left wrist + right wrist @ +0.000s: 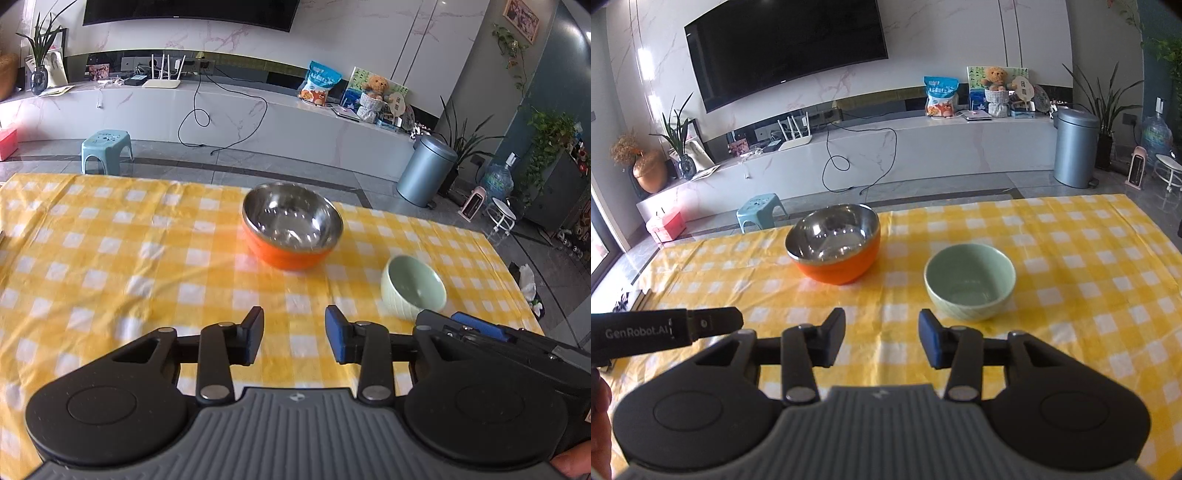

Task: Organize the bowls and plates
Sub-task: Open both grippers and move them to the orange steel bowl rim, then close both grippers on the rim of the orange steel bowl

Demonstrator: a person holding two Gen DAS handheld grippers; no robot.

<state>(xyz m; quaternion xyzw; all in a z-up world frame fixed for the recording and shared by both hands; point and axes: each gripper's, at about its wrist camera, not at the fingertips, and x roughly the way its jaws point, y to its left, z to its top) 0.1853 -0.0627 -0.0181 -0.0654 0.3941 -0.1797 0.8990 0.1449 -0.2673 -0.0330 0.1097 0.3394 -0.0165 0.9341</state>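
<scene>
table (1071, 236) is lying under a yellow check cloth | orange bowl (834, 245) is sitting upright toward the far edge | green bowl (969, 282) is standing near its right, apart | left gripper (294, 339) is hovering part-open, gripping nothing | right gripper (882, 338) is hovering part-open, gripping nothing

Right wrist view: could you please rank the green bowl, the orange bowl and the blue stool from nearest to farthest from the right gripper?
From the right gripper:
1. Green bowl, just ahead, right.
2. Orange bowl, further back, left.
3. Blue stool, on the floor beyond the table.
</scene>
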